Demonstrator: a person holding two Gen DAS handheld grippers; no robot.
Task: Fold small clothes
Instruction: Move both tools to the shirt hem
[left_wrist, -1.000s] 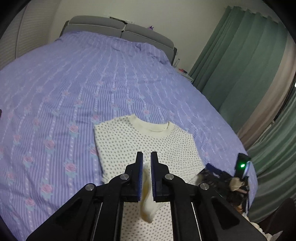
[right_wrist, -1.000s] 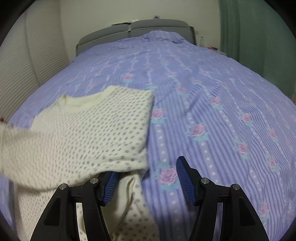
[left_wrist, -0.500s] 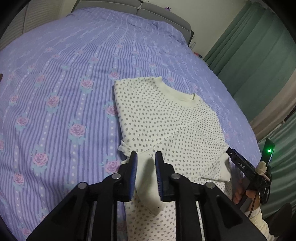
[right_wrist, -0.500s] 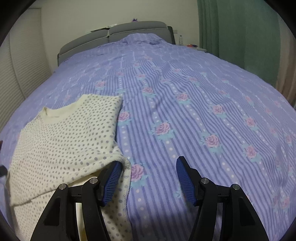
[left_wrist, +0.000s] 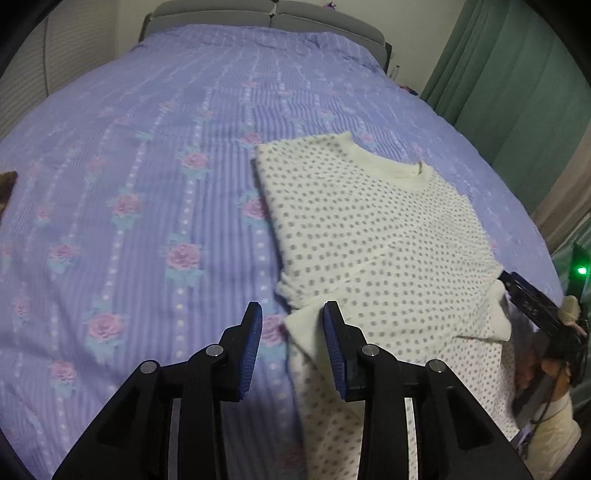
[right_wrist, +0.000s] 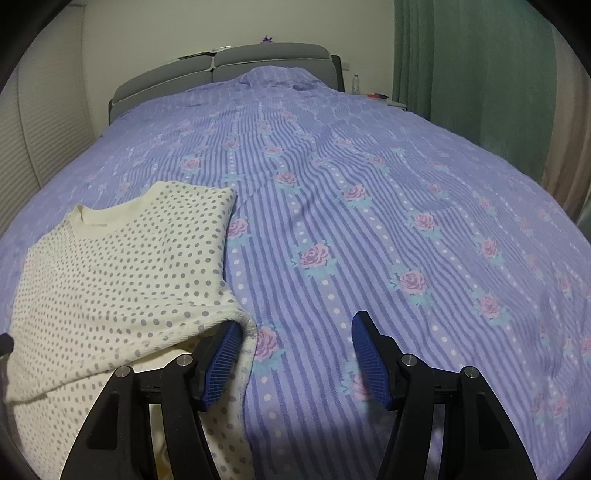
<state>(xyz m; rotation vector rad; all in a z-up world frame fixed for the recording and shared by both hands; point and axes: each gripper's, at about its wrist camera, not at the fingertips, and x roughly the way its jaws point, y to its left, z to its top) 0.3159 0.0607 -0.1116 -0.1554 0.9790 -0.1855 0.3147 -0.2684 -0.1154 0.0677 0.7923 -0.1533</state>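
Left tool (left_wrist: 291, 345), jaws just opening, over the folded sleeve edge of the dotted cream top (left_wrist: 373, 236).
Nothing is pinched; the right tool (right_wrist: 295, 354) stands apart and empty beside the top, which lies flat on the bed (right_wrist: 369, 184).

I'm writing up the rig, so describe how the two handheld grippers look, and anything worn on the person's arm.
Both the left gripper and the right gripper have matte black angular linkage arms with round silver pivot bolts, ending in ribbed blue pads. In the left view, the right gripper's black body carries a green light and thin cables; a cream sleeve shows below it.
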